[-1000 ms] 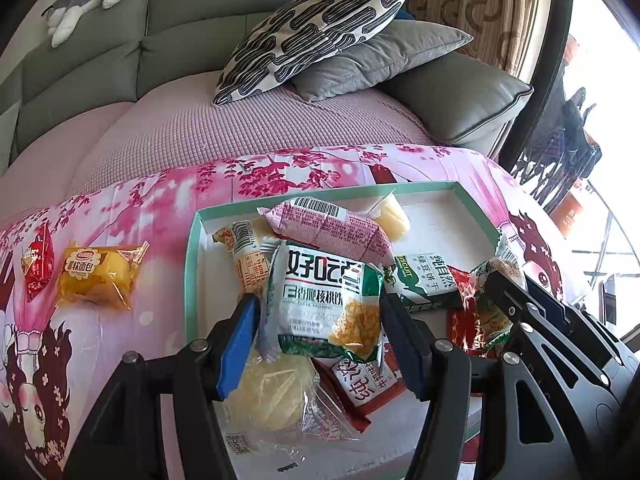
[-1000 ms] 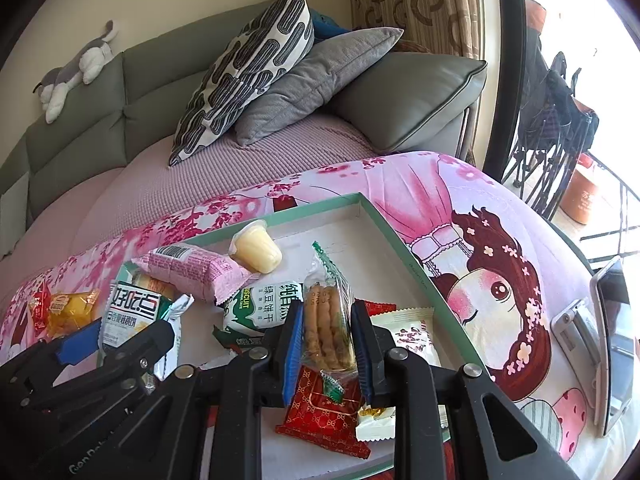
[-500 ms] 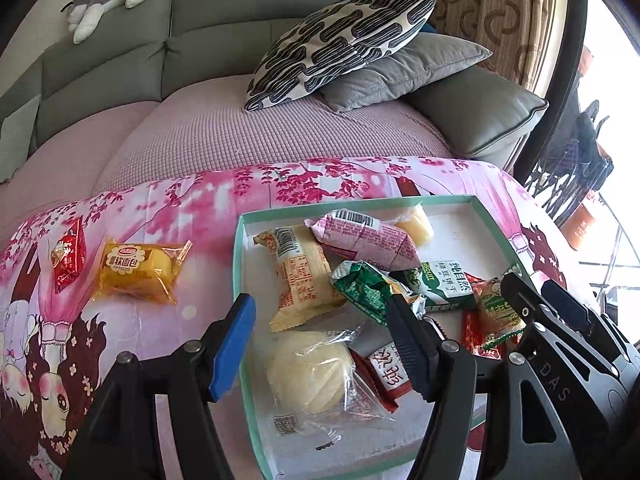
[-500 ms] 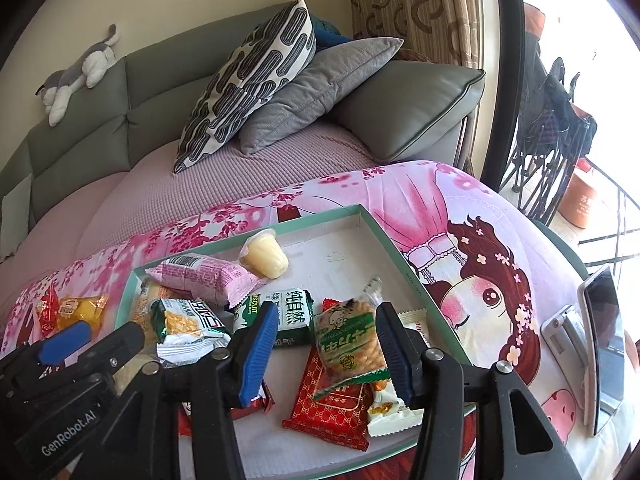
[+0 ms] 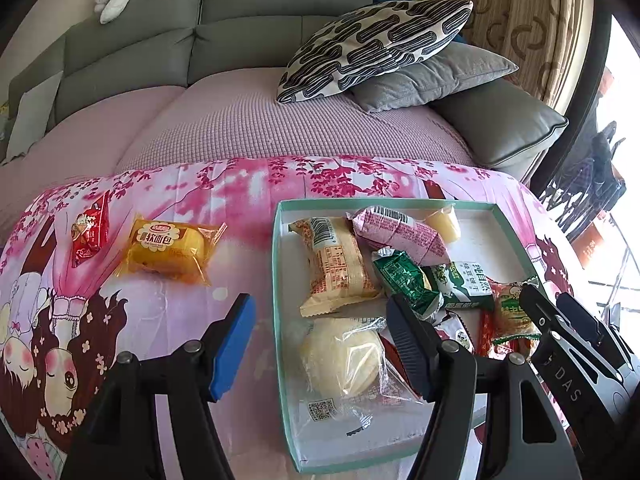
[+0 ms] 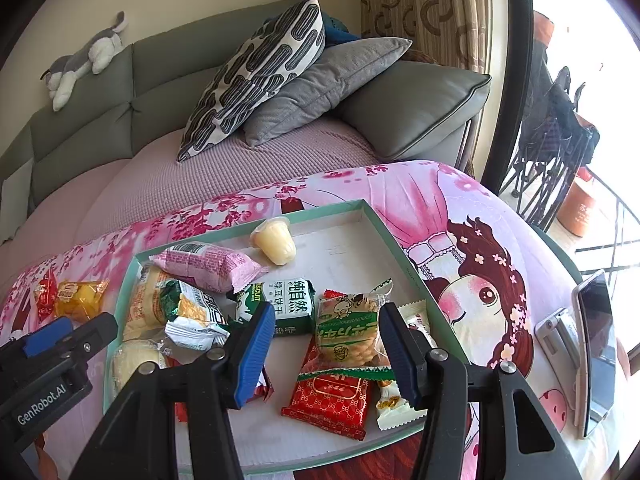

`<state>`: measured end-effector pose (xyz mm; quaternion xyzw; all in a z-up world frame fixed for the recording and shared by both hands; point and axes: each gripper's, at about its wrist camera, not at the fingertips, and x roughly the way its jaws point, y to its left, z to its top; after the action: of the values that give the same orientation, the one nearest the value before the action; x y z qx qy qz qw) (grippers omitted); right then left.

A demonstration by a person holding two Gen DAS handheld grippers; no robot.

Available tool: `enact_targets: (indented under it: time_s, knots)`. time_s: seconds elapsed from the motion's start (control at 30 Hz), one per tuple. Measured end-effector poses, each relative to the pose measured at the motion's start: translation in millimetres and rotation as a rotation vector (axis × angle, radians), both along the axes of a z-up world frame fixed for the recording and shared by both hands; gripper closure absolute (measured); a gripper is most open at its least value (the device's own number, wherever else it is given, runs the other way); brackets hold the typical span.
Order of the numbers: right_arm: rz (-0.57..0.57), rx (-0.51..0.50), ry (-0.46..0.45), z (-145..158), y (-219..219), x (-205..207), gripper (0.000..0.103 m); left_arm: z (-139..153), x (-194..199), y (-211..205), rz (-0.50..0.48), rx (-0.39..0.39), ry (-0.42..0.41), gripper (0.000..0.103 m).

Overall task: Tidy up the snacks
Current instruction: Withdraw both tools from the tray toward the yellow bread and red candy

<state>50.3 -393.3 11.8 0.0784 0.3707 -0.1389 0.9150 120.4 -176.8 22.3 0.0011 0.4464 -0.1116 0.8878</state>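
A shallow green-rimmed tray (image 5: pixel 276 280) (image 6: pixel 384 224) on the pink cloth holds several snack packs: a pink pack (image 5: pixel 400 232), a beige bread pack (image 5: pixel 336 264), a green-white pack (image 5: pixel 404 280) (image 6: pixel 192 312), a jelly cup (image 6: pixel 276 240) and a peanut pack (image 6: pixel 348 328). My left gripper (image 5: pixel 320 340) is open and empty above the tray's left edge. My right gripper (image 6: pixel 326 344) is open and empty, with the peanut pack lying between its fingers. An orange bread pack (image 5: pixel 168 250) and a small red pack (image 5: pixel 90 228) lie on the cloth left of the tray.
A grey sofa with a mauve cover (image 5: pixel 280 120) and pillows (image 5: pixel 372 48) stands behind the table. A phone on a stand (image 6: pixel 592 344) sits at the table's right edge. A plush toy (image 6: pixel 80 64) lies on the sofa back.
Both grippers opened and drew back. The left let go of the green-white pack and the right let go of the peanut pack; both now lie in the tray.
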Motion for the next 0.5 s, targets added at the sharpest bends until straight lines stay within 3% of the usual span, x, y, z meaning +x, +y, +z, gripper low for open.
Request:
enact_targets:
  time_s: [0.5]
  knots:
    - [0.035,-0.018,0.036,-6.1,8.0,2.9,0.044,-11.3,-0.8,28.2,0.101,-0.009,0.02,0.032]
